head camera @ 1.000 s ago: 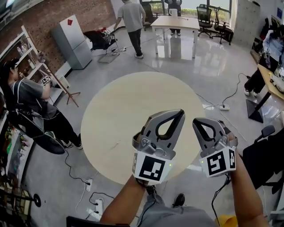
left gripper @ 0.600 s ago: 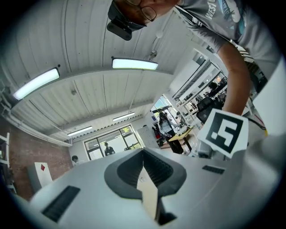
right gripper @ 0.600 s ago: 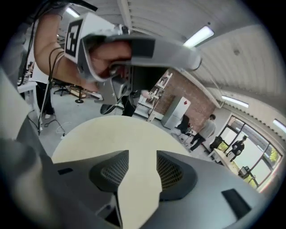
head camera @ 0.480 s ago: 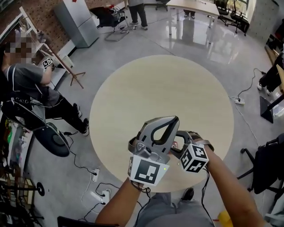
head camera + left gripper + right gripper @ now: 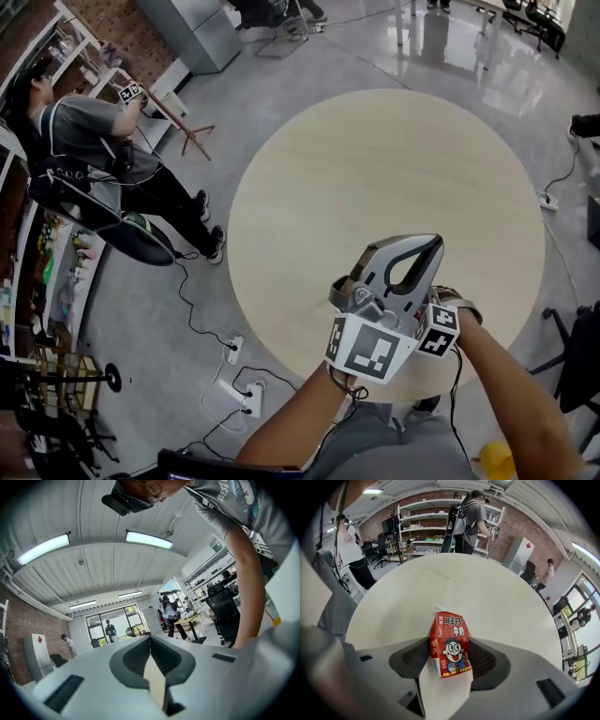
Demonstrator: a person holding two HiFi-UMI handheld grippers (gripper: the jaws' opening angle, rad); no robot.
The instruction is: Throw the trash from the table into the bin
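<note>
**A:** What is different from a second ago?

**B:** Back then the two tools stood side by side with a gap between them. Now the left hand-held gripper (image 5: 433,246) is in front, over the near edge of the table (image 5: 375,159). Its jaws are pressed together with nothing in them. The right hand-held gripper (image 5: 449,641) has dropped down behind it. From the head view only its marker cube (image 5: 438,330) peeks out. Its jaws have just been opening and now stand wide.

**A:** Where is the trash?

**B:** A little milk carton (image 5: 451,637) stands upright on the table, right between those wide jaws. Its sides are just beside the pads. I cannot tell if they touch.

**A:** What does it look like?

**B:** It is red, with white letters on top. Below them is a cartoon face with big round eyes, and a bit of blue under that.
</note>
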